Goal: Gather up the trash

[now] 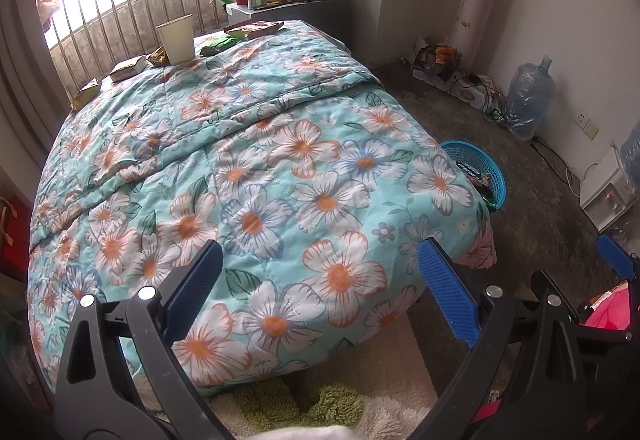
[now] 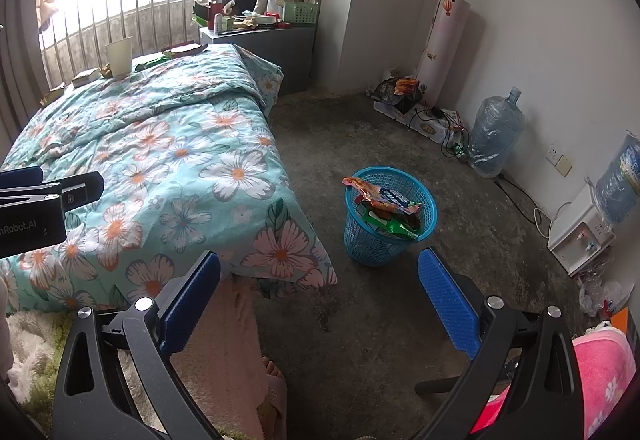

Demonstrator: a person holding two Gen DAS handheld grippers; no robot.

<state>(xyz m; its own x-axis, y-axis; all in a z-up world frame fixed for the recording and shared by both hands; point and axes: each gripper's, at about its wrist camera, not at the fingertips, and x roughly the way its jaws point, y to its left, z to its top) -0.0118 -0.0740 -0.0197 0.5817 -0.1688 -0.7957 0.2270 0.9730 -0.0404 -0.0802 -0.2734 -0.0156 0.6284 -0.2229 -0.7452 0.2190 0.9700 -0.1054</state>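
While both tongs hang spread and empty over the near end of the bed (image 1: 280,143), trash sits at the far end: a paper cup (image 1: 176,38) stands upright with wrappers around it, a tan packet (image 1: 127,68) just left of it, a yellow-green one (image 1: 85,92) further left by the railing, a green wrapper (image 1: 216,44) just right of the cup and a flat reddish packet (image 1: 254,28) beyond that. Left tongs (image 1: 320,296) point along the floral quilt, blue pads wide apart, nothing between them. Right tongs (image 2: 320,304) hover over bare floor near the bed's right corner, pads also wide apart, holding nothing. Blue basket (image 2: 390,215) stands on the floor right of the bed, already stuffed with wrappers, an orange one (image 2: 362,187) drooping over its left rim. Water jug (image 2: 494,133) leans by the right wall, well apart from the basket.
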